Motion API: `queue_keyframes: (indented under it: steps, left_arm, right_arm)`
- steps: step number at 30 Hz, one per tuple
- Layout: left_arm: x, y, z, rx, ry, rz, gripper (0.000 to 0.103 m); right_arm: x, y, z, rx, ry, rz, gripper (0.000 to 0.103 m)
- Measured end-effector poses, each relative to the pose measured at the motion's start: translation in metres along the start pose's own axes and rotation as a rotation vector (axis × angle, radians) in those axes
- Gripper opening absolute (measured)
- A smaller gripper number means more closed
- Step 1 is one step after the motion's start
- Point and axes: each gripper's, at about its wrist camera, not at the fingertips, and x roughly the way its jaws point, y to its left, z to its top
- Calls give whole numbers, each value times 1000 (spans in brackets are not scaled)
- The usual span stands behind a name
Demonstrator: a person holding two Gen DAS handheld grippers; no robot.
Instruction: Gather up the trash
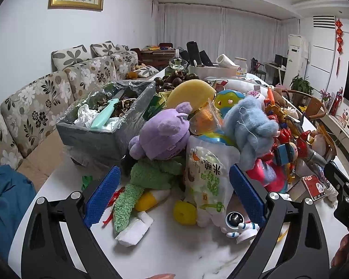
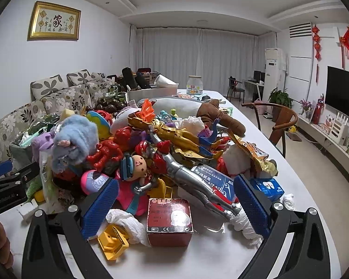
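A pile of toys and trash covers the white table (image 1: 186,251). My left gripper (image 1: 174,197) is open; a crumpled white snack bag (image 1: 206,181) with green print stands between its blue pads, untouched. A grey bin (image 1: 100,127) lined with plastic stands at the back left, holding scraps and a mint-handled knife. White foam pieces (image 1: 137,229) lie near the left pad. My right gripper (image 2: 174,204) is open around a small red box (image 2: 169,222), with crumpled white tissue (image 2: 128,223) beside it and a blue box (image 2: 267,187) to the right.
Plush toys, purple (image 1: 162,132) and blue (image 1: 249,121), and plastic figures (image 2: 193,176) are heaped mid-table. A floral sofa (image 1: 39,107) runs along the left. A wooden chair (image 2: 279,125) stands at the table's right side. Jars and a storage box sit at the far end.
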Motion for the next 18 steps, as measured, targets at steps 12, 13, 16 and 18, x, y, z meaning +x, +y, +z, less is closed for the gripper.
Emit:
queue_keyframes:
  steps: [12, 13, 16, 18]
  left_arm:
    - [1, -2, -2, 2, -1, 2, 92]
    - [1, -2, -2, 2, -1, 2, 92]
    - [0, -2, -2, 2, -3, 3, 92]
    - [0, -2, -2, 4, -3, 2, 92]
  right_arm:
    - [2, 1, -1, -1, 11, 4, 98]
    - [2, 1, -1, -2, 12, 5, 98]
    - [1, 1, -2, -3, 13, 6, 98]
    - [1, 1, -1, -4, 13, 6, 98]
